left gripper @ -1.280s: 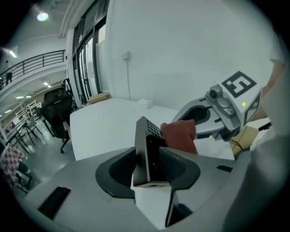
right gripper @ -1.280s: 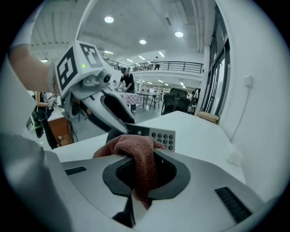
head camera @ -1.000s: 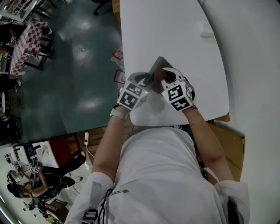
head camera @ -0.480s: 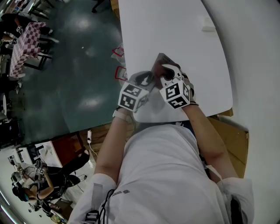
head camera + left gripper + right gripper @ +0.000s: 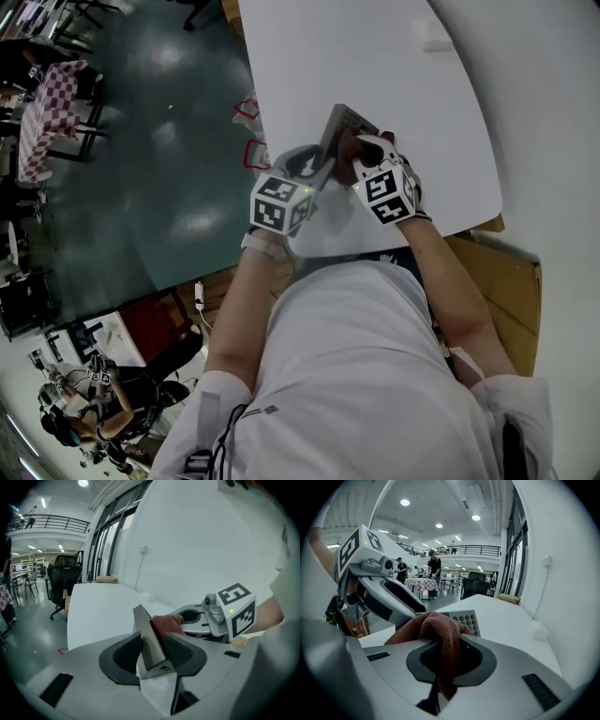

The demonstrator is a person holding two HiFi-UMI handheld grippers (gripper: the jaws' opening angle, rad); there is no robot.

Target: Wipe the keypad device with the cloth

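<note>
Cloth [image 5: 437, 631] bunched over keypad device [image 5: 468, 620], most of its face hidden

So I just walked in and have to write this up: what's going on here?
A person at a white table holds a gripper in each hand. The left gripper is clamped on the keypad device, holding it tilted up on edge. The right gripper pinches a reddish-brown cloth, which lies against the device's keyed face. The wiping looks under way.
</note>
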